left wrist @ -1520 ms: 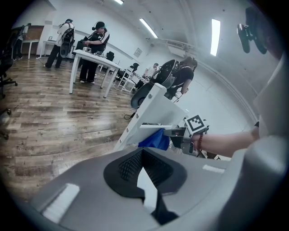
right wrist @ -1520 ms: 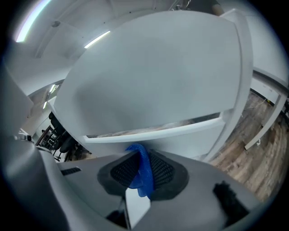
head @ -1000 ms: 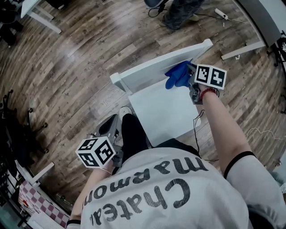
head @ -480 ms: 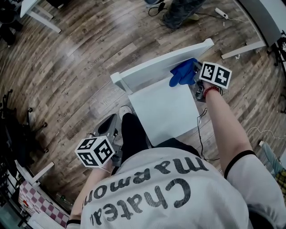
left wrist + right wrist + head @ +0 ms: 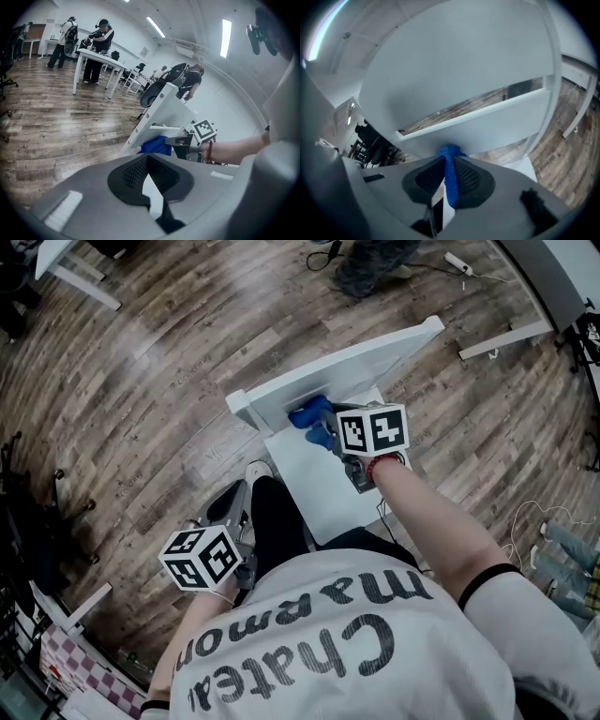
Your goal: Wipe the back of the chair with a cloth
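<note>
White shirt (image 5: 309, 652) with dark letters fills the near edge of the head view. Just in front of it, at the person's left side, the left gripper (image 5: 228, 502) hangs low beside a dark trouser leg (image 5: 277, 521), above the wooden floor (image 5: 159, 362). In the left gripper view its jaws are together at the tips and nothing is between them; it is apart from the chair (image 5: 394, 352).

Further forward, the right arm (image 5: 441, 531) reaches over the white seat (image 5: 314, 479) of the chair. The right gripper (image 5: 330, 435) has its jaws clamped on a blue cloth (image 5: 311, 416). In the right gripper view the cloth (image 5: 451, 180) is a thin blue fold squeezed between the two dark pads, with a small bunch coming out at the tips. This bunch touches the white back (image 5: 487, 117) of the chair, on the face toward the seat, low down and near the end that lies at the left of the head view.

Behind the chair, the legs of another person (image 5: 370, 268) stand on the floor. Far away, in the left gripper view, people stand at a white table (image 5: 96, 56).
</note>
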A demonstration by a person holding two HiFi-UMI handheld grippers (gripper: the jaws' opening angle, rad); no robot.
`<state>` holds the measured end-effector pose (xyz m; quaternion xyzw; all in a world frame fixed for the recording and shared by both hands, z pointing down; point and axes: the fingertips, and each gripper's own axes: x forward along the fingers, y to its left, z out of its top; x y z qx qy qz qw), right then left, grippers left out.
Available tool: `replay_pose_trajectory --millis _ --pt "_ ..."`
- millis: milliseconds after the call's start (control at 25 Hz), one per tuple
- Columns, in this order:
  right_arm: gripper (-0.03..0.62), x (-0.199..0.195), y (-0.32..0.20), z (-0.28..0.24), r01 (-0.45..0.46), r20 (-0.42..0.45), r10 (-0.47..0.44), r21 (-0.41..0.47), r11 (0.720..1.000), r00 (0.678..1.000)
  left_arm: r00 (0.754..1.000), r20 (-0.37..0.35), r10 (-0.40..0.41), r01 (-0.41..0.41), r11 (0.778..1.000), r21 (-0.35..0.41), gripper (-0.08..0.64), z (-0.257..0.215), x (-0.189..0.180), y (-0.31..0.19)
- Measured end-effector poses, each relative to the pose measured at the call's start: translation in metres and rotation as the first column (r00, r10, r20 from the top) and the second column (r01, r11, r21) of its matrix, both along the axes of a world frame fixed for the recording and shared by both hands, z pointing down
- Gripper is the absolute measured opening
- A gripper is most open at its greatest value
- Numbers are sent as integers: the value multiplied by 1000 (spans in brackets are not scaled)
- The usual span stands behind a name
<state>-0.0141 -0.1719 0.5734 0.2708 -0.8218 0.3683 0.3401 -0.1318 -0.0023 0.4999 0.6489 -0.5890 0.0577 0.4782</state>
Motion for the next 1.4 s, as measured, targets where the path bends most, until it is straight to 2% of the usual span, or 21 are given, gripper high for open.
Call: replay_pose_trajectory --millis 120,240,360,440,640,1040,1240,1400 --pt "67 -39 34 -8 141 54 -140 -11 990 989 1000 -6 -16 16 1000 -5 6 3 0 0" --pt "67 -70 64 -17 262 104 -259 -17 965 960 999 -15 -32 32 999 5 6 3 1 -6" --pt "67 -90 87 -17 322 134 -314 -45 946 940 999 -21 -36 36 999 10 6 3 -2 -9" --pt "67 -95 92 -13 327 138 -317 -53 944 938 999 -26 -44 45 999 9 6 4 -5 -7" --pt "67 -92 72 -5 258 132 -248 -62 964 960 997 -32 -76 76 997 -14 6 13 -16 5" --pt "67 -62 31 1 151 62 -151 4 989 987 997 -46 -68 67 998 -20 6 17 -16 5" --pt "67 -43 18 2 44 81 -41 -35 998 996 997 -49 -56 55 998 -23 6 17 -13 3" --pt "67 -20 5 8 -81 76 86 -73 994 993 998 -45 -53 52 998 -20 6 15 -14 5"
